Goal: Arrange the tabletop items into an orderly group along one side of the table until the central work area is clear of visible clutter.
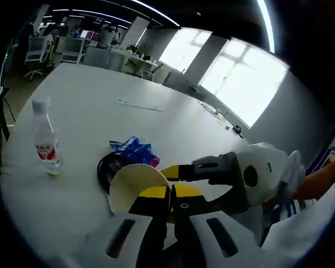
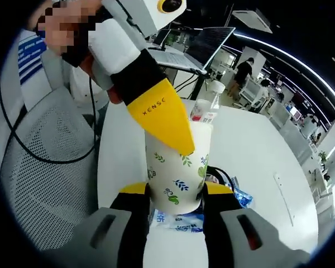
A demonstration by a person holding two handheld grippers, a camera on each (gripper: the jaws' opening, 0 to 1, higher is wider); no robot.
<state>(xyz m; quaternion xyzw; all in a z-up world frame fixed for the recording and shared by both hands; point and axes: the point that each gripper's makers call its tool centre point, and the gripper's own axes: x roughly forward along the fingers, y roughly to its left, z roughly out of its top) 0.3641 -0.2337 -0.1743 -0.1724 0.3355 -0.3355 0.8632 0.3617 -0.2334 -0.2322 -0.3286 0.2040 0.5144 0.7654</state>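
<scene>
White paper cup [image 2: 176, 173], printed with green leaves, stands clamped between the right tongs [image 2: 176, 192], one jaw on each side wall. The left tongs [image 2: 166, 124] enter that cup from above: one yellow-tipped jaw overlaps its rim. In the left gripper view, the left tongs [image 1: 168, 204] grip the cup [image 1: 133, 184] rim, one jaw inside and one outside, closed on the wall; the right tongs [image 1: 176, 173] reach the cup from the right. Behind the cup lie a blue packet [image 1: 135, 148] and a black ring [image 1: 104, 164]. A bottle [image 1: 46, 140] stands near the bench [image 1: 89, 106] left edge, well apart from the cup.
</scene>
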